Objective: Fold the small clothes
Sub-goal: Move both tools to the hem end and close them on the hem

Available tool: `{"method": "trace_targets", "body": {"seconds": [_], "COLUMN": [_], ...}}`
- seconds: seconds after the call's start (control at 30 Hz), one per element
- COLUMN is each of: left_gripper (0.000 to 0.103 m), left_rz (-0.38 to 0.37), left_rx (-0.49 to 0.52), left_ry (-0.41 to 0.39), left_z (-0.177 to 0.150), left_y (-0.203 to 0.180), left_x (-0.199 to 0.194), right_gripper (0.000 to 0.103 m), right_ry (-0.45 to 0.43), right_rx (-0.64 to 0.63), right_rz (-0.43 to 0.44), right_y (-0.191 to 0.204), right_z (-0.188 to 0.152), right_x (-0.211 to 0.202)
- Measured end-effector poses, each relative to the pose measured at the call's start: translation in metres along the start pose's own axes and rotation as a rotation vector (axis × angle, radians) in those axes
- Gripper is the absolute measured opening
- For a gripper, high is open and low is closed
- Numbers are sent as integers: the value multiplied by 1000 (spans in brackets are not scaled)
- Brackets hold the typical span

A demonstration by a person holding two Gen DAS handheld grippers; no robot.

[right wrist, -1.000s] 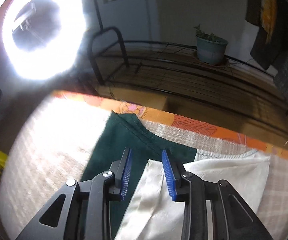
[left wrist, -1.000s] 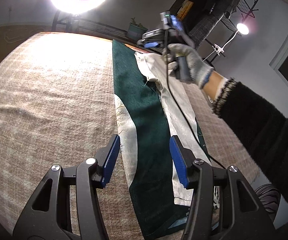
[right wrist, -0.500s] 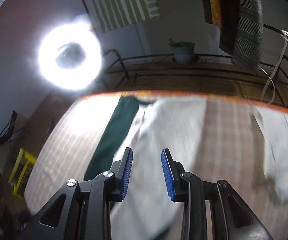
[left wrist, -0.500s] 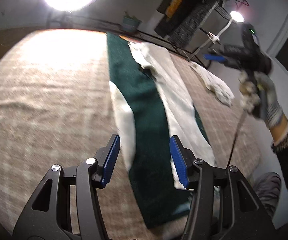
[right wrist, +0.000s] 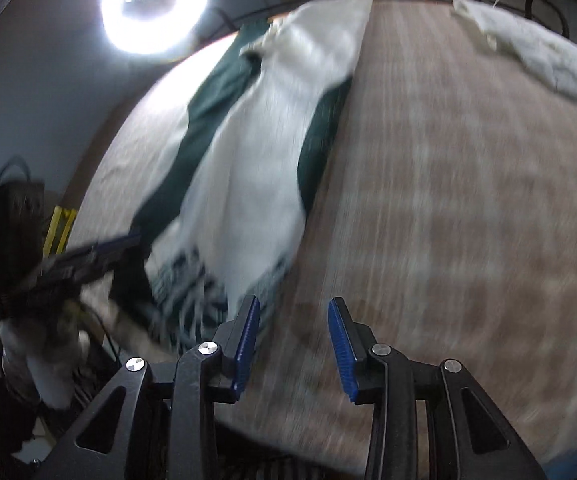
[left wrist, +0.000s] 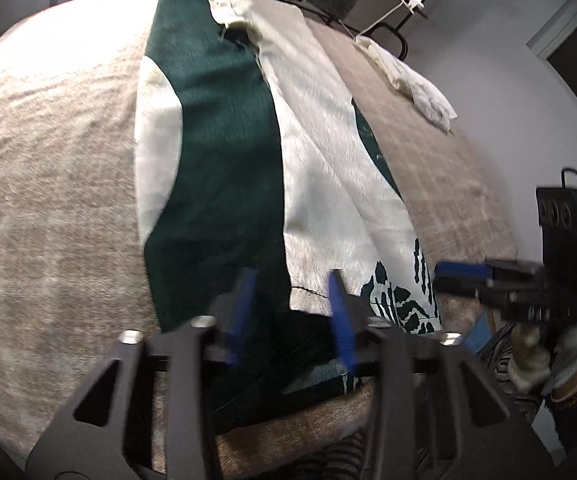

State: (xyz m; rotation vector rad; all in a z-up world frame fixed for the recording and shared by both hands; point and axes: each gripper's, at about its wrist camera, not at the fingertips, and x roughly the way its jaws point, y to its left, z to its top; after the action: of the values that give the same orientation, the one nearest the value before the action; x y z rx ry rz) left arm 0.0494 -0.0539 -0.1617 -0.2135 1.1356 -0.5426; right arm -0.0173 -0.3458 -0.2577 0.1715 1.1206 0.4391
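Observation:
A long dark green and cream garment lies stretched along the checked table cover, with one side folded over so a cream panel lies on top. It also shows in the right wrist view. My left gripper is open and empty, just above the garment's near end. My right gripper is open and empty over the bare cover to the right of the garment's near end; it also shows at the right edge of the left wrist view.
A second cream garment lies crumpled at the table's far right, also in the right wrist view. A ring light stands behind the far edge. The table's near edge is close below the left gripper.
My right gripper let go of the garment's far end and pulled back to the near right edge of the table. My left gripper moved slightly right over the garment's near end.

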Motion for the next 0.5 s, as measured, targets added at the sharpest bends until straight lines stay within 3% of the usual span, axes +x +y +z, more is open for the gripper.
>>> {"method": "trace_targets", "body": {"seconds": [0.07,0.13,0.2,0.27,0.43,0.5], "left_gripper": [7,4,1,1,1,1], "left_rz": [9,8,-3,0,86,112], "left_rx": [14,23,19,18,80,59], "left_ry": [5,-5,-17,-40,-86,-90], "left_z": [-1,-2,-3,-9,-25,-26], "left_y": [-2,-5,-8,-12,-21,-16], "left_x": [5,8,7,2,-6,-9], "right_gripper": [39,31,7,0,0,3], "right_ry": [-11,-15,-2,-1,-56,-45], "right_rx": [-22,-40,-53,-46,6,-2], "right_rz": [10,29,71,79,113,92], "right_y": [6,10,13,13,-2,-4], "right_z": [-5,-9,-10,-9,-12,-11], "right_x": [1,1,4,4,-18,-19]}}
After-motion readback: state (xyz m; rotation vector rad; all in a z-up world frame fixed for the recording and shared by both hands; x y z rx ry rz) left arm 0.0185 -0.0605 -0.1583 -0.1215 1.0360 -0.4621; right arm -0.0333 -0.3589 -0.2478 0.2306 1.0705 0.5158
